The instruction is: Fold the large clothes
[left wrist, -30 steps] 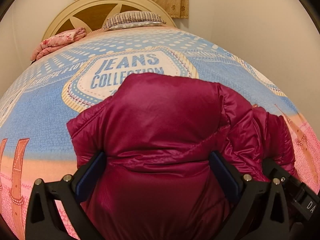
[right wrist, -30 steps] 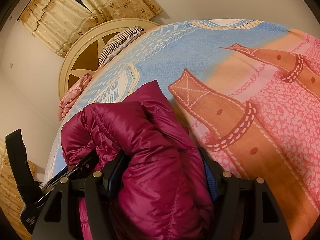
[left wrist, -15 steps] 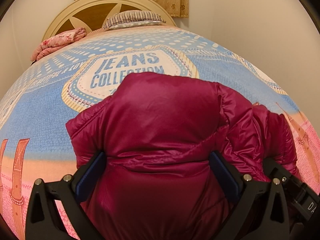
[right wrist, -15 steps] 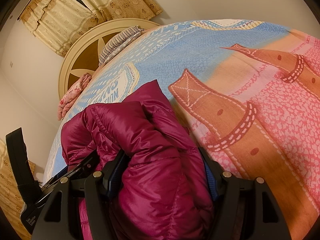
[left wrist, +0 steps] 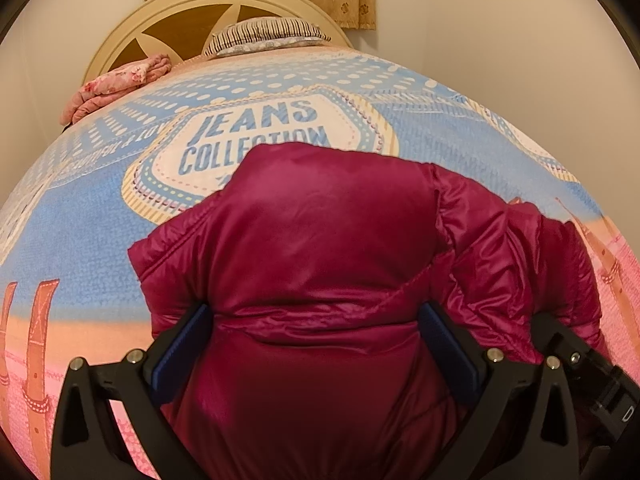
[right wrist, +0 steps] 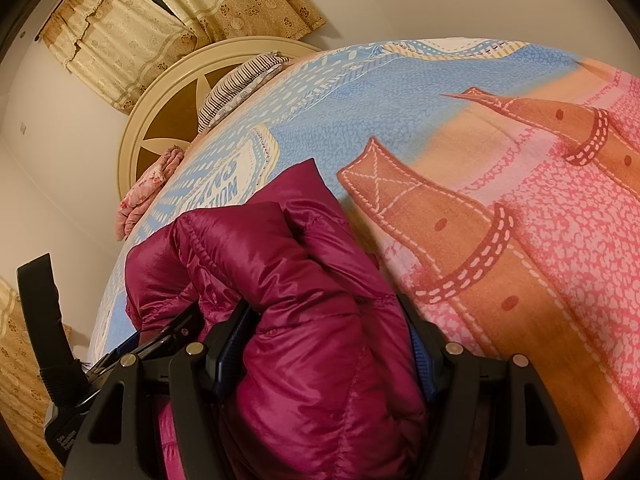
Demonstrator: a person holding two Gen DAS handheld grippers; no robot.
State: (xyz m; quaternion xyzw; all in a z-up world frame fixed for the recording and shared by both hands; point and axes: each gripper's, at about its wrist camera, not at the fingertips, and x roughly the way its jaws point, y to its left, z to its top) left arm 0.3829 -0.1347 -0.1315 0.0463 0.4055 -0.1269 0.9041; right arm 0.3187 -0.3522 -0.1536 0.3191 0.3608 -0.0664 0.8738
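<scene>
Left wrist view: left gripper [left wrist: 316, 320] jaws clamped on the near edge of the shiny magenta quilted puffer jacket [left wrist: 328, 240], which lies bunched mid-bed. Grip probably steadies the bundle for the next fold. Printed blue/pink bedsheet [left wrist: 80, 220] reads "JEANS COLLECTION".

Right wrist view: right gripper [right wrist: 324, 340] jaws wide but pressed on a thick jacket fold [right wrist: 280, 264], beside the left unit. Sheet lettering only partly legible here.

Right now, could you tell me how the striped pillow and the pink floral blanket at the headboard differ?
The striped pillow has dark and pale stripes; the pink blanket has a floral print. The pillow lies flat at the centre; the blanket is bundled, left of it. Both lie at the head of the bed.
</scene>
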